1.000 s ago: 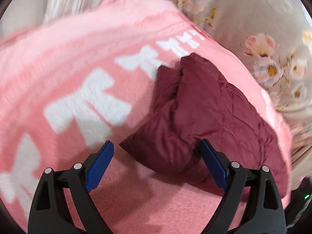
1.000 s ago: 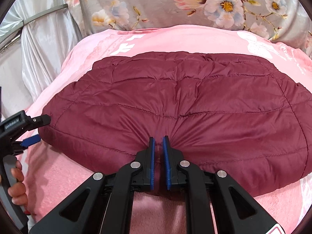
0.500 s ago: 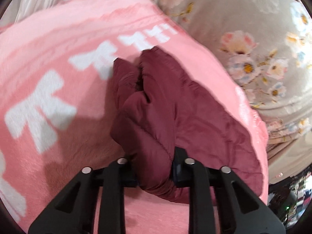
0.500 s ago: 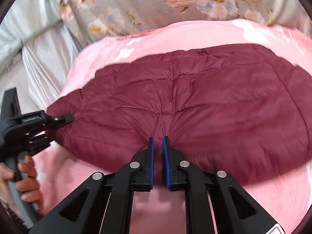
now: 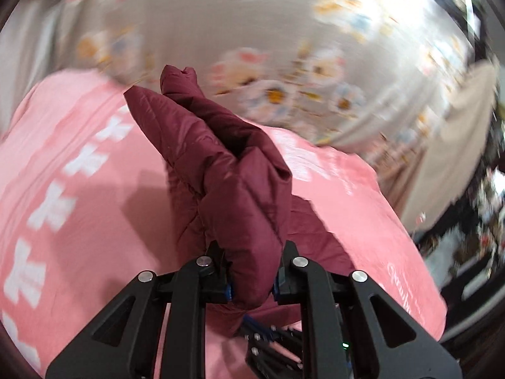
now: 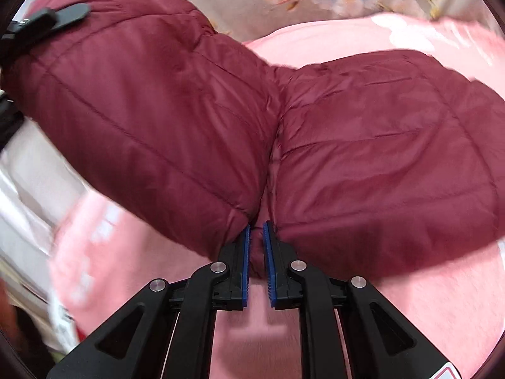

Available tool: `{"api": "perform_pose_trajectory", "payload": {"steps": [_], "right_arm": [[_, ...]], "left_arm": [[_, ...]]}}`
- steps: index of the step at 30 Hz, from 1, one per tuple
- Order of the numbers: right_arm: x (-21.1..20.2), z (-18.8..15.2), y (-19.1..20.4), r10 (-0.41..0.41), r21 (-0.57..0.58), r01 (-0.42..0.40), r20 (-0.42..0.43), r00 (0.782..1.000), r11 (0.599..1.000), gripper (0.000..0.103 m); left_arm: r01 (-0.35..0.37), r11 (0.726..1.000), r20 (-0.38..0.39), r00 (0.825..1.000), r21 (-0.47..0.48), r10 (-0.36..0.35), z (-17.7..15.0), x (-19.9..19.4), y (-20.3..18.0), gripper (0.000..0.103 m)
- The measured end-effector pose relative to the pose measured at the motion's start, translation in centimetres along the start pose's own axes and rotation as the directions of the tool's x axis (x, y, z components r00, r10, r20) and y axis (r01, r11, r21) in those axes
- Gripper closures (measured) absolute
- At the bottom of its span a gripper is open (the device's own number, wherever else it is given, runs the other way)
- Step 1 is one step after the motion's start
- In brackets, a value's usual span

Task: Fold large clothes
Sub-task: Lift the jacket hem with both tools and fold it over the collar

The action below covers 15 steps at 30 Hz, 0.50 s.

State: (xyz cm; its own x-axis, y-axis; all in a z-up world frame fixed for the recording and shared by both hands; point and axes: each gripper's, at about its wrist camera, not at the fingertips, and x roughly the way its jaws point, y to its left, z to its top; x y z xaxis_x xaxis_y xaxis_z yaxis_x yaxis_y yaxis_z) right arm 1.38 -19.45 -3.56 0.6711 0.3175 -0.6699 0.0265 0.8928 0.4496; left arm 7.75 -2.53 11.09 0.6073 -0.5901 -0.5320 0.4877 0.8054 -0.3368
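While both tongs grip, maroon jacket (image 6: pixel 363 145) half-lifted, pink blanket (image 6: pixel 435 300) beneath

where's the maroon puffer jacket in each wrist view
Left wrist: the maroon puffer jacket runs up the centre, its near end bunched between the left claw fingers.
Right wrist: it fills the middle, its left half raised, its near edge pinched in the right claw.
Shared landmark: the pink blanket beneath it.
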Motion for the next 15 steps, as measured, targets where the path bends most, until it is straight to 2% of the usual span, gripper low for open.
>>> {"api": "perform_pose_trajectory", "payload": {"steps": [1, 2, 5, 7, 10, 12, 14, 15], "right_arm": [[-1.5, 0.1, -0.7, 0.011, 0.023, -0.012, 0.019, 1.000, 1.000, 0.091], [-3.0, 0.3, -1.5, -0.010, 0.026, 0.009, 0.039, 0.999, 1.000, 0.091], [-6.9, 0.4, -4.1, -0.120, 0.050, 0.116, 0.072, 0.990, 0.992, 0.091], [-8.7, 0.2, -6.3, -0.162, 0.094, 0.155, 0.078, 0.984, 0.983, 0.091], [-11.4, -0.5, -10.1, -0.236, 0.176, 0.218, 0.088, 0.968, 0.960, 0.091], [-12.7, -1.0, -12.1, -0.274, 0.215, 0.249, 0.098, 0.957, 0.944, 0.091], [-13.6, -1.4, -13.6, -0.302, 0.248, 0.270, 0.103, 0.948, 0.931, 0.091], [-14.2, -1.7, -14.5, -0.314, 0.266, 0.277, 0.106, 0.943, 0.923, 0.091]], "left_arm": [[0.007, 1.000, -0.006, 1.000, 0.025, -0.007, 0.3, 0.7, -1.3, 0.088], [0.018, 0.999, -0.019, 1.000, 0.047, -0.017, 0.5, 1.6, -2.6, 0.088], [0.055, 0.994, -0.079, 0.996, 0.094, -0.048, 0.6, 5.3, -6.6, 0.088], [0.084, 0.990, -0.139, 0.988, 0.111, -0.068, -0.3, 8.4, -9.3, 0.088], [0.105, 0.988, -0.241, 0.968, 0.113, -0.075, -2.3, 13.2, -12.2, 0.088], [0.103, 0.988, -0.314, 0.947, 0.112, -0.063, -4.4, 16.5, -13.7, 0.088], [0.086, 0.989, -0.354, 0.934, 0.117, -0.039, -6.2, 18.8, -14.6, 0.088], [0.076, 0.989, -0.359, 0.933, 0.129, -0.025, -6.9, 19.3, -14.9, 0.088]]}}
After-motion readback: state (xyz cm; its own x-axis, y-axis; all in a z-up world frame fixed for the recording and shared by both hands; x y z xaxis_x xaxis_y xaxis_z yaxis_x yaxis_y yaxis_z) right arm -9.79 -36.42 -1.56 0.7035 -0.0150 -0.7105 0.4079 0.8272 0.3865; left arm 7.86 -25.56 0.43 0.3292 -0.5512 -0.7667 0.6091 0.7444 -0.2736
